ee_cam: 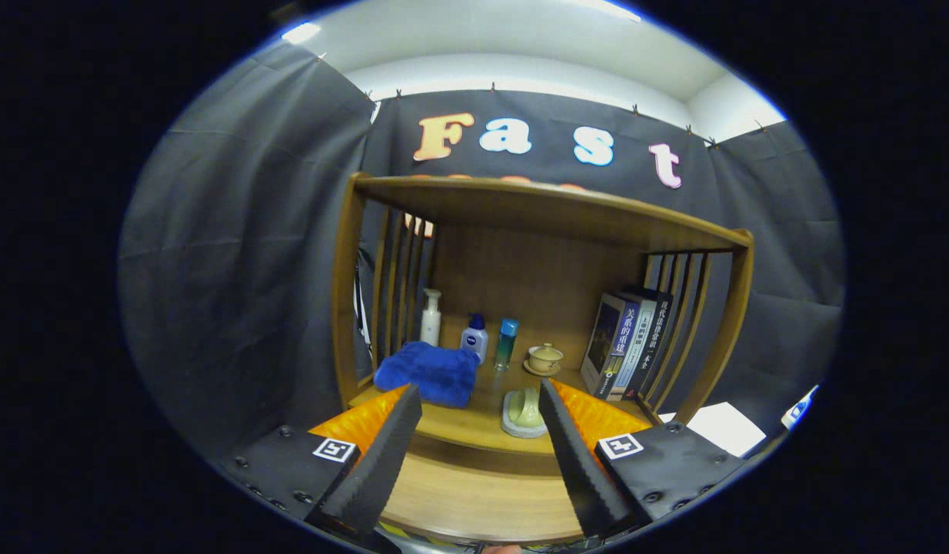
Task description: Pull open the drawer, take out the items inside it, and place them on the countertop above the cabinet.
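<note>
So the gripper [478, 454] hangs with fingers spread wide and nothing held, pointed level at the wooden cabinet [351, 292]. The countertop [474, 419] runs across lower centre, just beyond the tips, carrying a blue towel [428, 373], a soap dish [523, 412] and books [628, 342]. The drawer front [474, 500] seems to lie at bottom centre, below and between the fingers (no handle visible), so I judge the next move is downward.

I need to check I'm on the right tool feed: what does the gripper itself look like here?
The gripper has two long tapered fingers with ridged, toothed inner faces. Each sits on an orange ribbed piece fixed to a black plate with screws, and each plate carries a square black-and-white marker.
</note>
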{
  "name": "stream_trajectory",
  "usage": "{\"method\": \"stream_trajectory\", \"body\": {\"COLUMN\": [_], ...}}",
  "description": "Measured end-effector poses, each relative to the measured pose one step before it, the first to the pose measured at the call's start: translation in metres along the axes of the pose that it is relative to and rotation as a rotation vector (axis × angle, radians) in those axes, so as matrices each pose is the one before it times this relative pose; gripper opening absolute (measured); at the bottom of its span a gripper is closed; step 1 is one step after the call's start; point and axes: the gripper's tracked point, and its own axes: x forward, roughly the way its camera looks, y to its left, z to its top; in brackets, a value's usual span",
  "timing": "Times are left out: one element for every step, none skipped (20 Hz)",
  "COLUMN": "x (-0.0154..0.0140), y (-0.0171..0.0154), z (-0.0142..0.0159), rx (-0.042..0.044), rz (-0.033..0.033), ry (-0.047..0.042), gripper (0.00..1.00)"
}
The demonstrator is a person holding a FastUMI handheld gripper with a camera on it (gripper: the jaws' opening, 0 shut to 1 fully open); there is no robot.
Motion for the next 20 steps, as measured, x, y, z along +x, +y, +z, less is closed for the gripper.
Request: {"method": "stream_trajectory", "body": {"x": [-0.0096,-0.01006,-0.00919,-0.00949,-0.01065,-0.00826,-0.00823,-0.00794,-0.00707,-0.00498,-0.00543,-0.00227,-0.00172,-0.00056,0.0001,-0.00231,0.00042,0.0012,-0.00078,0.00339], "y": [0.00384,0.00305,0.00364,0.00065,0.00146,-0.00005,0.00397,0.00589,0.00708,0.00296,0.00028,-0.00491,-0.00488,-0.00582,-0.00627,-0.00593,-0.00637,-0.00481,-0.00537,-0.00609], "z": [-0.00023,-0.00038,-0.00034,-0.00279,-0.00658,-0.00647,-0.00796,-0.01216,-0.01798,-0.01501,-0.01327,-0.00866,-0.01156,-0.01044,-0.01114,-0.01122,-0.00947,-0.00828,-0.00958,-0.01022], "rx": [-0.00316,-0.0035,-0.00144,0.00012,-0.00162,0.00401,0.01052,0.02125,0.03025,0.02247,0.01734,0.00966,0.00768,0.00524,0.00712,0.01054,0.01562,0.0169,0.01048,-0.00427], "rz": [-0.00054,0.00065,0.0005,-0.00752,-0.0102,-0.01203,-0.00406,0.01214,0.01476,0.00946,-0.00106,-0.01465,-0.0147,-0.01485,-0.01321,-0.01699,-0.01698,-0.01627,-0.01946,-0.01599], "ry": [-0.01653,-0.01656,-0.01784,-0.01431,-0.01463,-0.00973,-0.00966,0.00447,0.01661,0.02363,0.00148,0.00169,0.00582,0.00877,0.0106,0.00877,0.00421,0.00055,0.00232,0.00687], "gripper": [0.99,0.99,0.99,0.99,0.99,0.99,0.99,0.99,0.99,0.99,0.99,0.99,0.99,0.99,0.99,0.99,0.99,0.99,0.99,0.99]}}
